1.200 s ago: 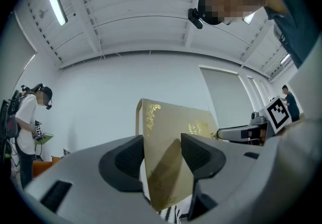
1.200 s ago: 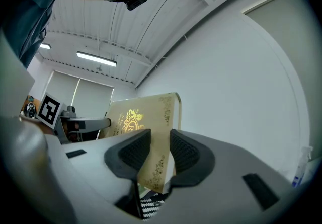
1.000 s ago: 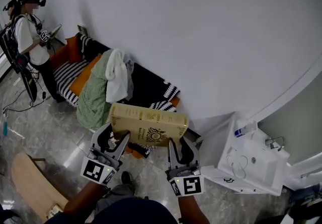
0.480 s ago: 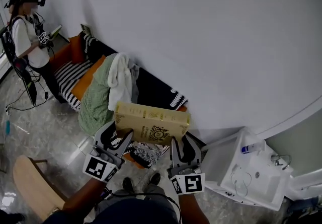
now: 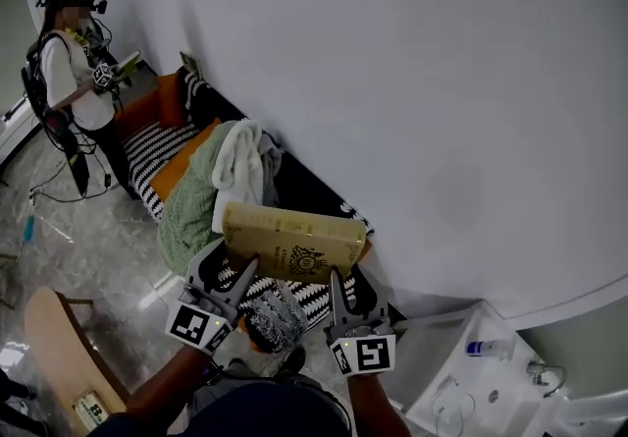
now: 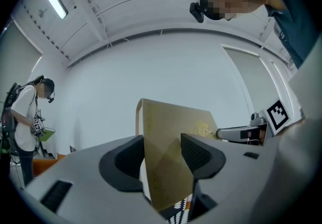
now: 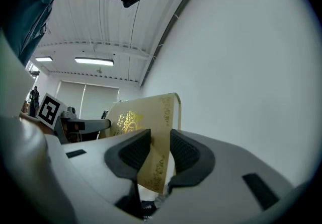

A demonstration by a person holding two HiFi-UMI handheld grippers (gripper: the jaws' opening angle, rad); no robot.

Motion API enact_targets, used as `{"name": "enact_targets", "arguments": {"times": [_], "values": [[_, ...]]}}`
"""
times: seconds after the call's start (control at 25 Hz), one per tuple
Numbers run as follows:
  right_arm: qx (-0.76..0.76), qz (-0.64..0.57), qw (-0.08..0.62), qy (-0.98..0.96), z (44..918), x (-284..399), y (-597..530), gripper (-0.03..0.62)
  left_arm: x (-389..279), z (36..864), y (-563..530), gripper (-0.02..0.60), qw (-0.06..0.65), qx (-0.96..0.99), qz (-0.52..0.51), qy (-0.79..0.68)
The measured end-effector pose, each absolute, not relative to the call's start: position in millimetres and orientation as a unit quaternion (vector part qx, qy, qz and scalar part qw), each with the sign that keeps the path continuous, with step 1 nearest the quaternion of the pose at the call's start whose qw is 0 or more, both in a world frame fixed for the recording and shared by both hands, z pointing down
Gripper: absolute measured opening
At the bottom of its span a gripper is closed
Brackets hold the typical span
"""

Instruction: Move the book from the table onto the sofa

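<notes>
mostly, we log the sofa (image 5: 157,145) as hidden: a green blanket (image 5: 191,204) and a white cloth (image 5: 240,165) cover its middle, and the book (image 5: 292,244) blocks its right end. we cannot read the cover print. book: tan hardcover, gilt emblem and border, carried in the air with its long edge level, near the sofa. left gripper (image 5: 224,265) is clamped on its left end and right gripper (image 5: 349,280) on its right end.
</notes>
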State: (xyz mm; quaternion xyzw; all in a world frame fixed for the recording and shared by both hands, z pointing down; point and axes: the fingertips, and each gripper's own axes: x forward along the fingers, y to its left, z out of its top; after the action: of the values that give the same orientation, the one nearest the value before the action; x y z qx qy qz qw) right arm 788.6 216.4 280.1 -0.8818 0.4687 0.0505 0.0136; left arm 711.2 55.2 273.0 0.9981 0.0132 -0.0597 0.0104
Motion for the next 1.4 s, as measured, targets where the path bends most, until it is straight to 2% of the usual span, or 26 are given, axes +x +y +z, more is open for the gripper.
{"name": "enact_targets", "arguments": {"times": [0.52, 1.0, 1.4], "values": [[-0.87, 0.019, 0.011, 0.493, 331, 875, 183, 0.13, 789, 326, 26, 0.215, 0.036, 0.999, -0.022, -0.02], [-0.882, -0.034, 0.001, 0.469, 408, 936, 110, 0.131, 860, 411, -54, 0.215, 0.097, 0.995, 0.03, 0.005], [-0.89, -0.088, 0.011, 0.447, 497, 994, 67, 0.132, 917, 502, -97, 0.215, 0.122, 0.989, 0.089, 0.005]]}}
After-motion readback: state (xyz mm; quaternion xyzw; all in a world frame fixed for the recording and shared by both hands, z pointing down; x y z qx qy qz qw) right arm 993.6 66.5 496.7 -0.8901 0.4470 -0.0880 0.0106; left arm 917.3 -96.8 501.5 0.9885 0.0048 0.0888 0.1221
